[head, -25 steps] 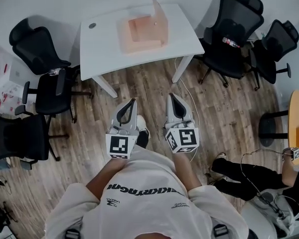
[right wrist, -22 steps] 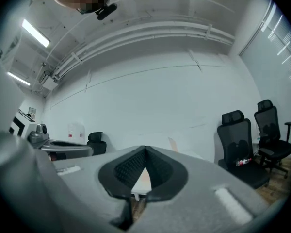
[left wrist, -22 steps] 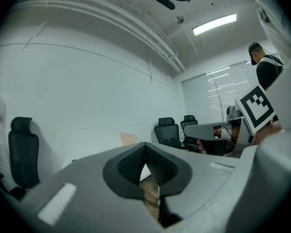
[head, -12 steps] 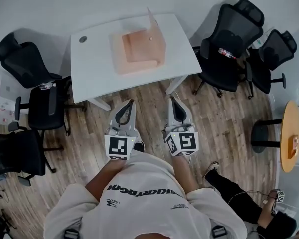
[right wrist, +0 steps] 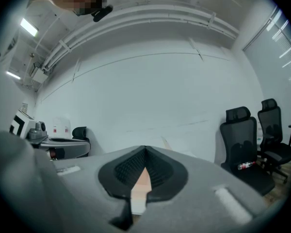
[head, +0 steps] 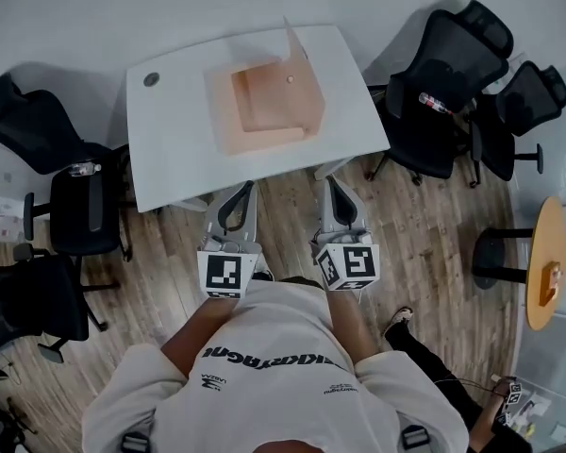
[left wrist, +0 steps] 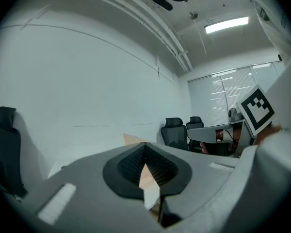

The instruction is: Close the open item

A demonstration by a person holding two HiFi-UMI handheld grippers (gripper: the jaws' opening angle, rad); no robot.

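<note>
A pale pink box (head: 264,107) lies open on the white table (head: 170,149), its lid (head: 304,74) standing upright along the right side. Both grippers are held close to the person's chest, side by side, pointing at the table's front edge and short of the box. My left gripper (head: 246,192) is shut with nothing in it, and so is my right gripper (head: 328,185). In the left gripper view the jaw tips (left wrist: 145,147) meet, with a sliver of the box (left wrist: 146,176) showing below them. The right gripper view shows the same: tips (right wrist: 145,149) together, box (right wrist: 142,181) beyond.
Black office chairs stand left of the table (head: 71,206) and right of it (head: 443,83), one carrying a bottle (head: 435,102). A round wooden table (head: 547,262) is at the far right. Another person's leg (head: 434,366) shows at the lower right on the wood floor.
The person has stepped toward the table, so the table and box sit nearer and lower in the head view. Both grippers keep their pose and stay shut.
</note>
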